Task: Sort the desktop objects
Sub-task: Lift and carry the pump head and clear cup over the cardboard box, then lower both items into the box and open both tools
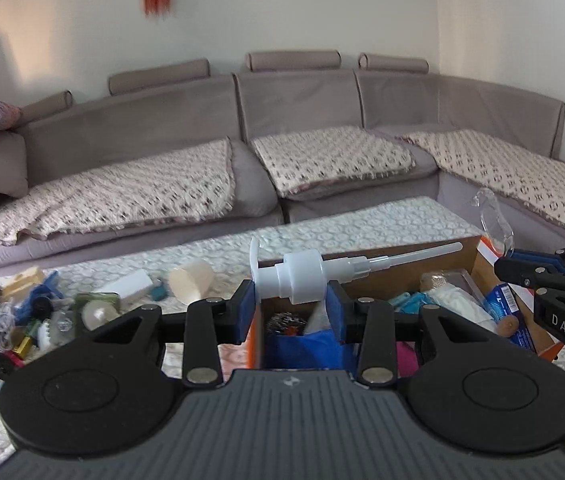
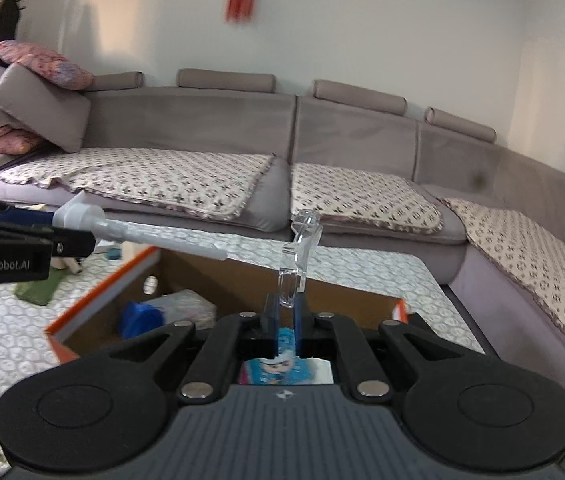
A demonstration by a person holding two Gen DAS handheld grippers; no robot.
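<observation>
— Right, what have I got in each hand?

— My left gripper [image 1: 292,308] is clenched on a white plastic pump head [image 1: 302,276]: its blue pads squeeze the ribbed round collar, the curved spout stands at the left and the thin dip tube runs off to the right. My right gripper [image 2: 285,322] is pinched tight on a clear plastic stand [image 2: 296,264], a glassy bent piece whose squared foot sits between the pads while its rounded top rises above them.

— And where are they?

— Both hang above the cardboard box [image 1: 402,254], brown inside with an orange rim, which sits on the table's right part. The tube reaches over the box's far wall.

— What's inside it?

— Soft, crumpled things mostly: a blue bag [image 1: 306,350], white cloth [image 1: 462,304] and a blue printed packet [image 1: 508,308] near the right wall.

— Outside it?

— A jumble of small objects [image 1: 22,320] crowds the table's left edge, on a quilted white cloth [image 2: 2,320] with a ring pattern. Behind stands a grey sofa [image 1: 302,100] with roll-shaped headrests.
</observation>
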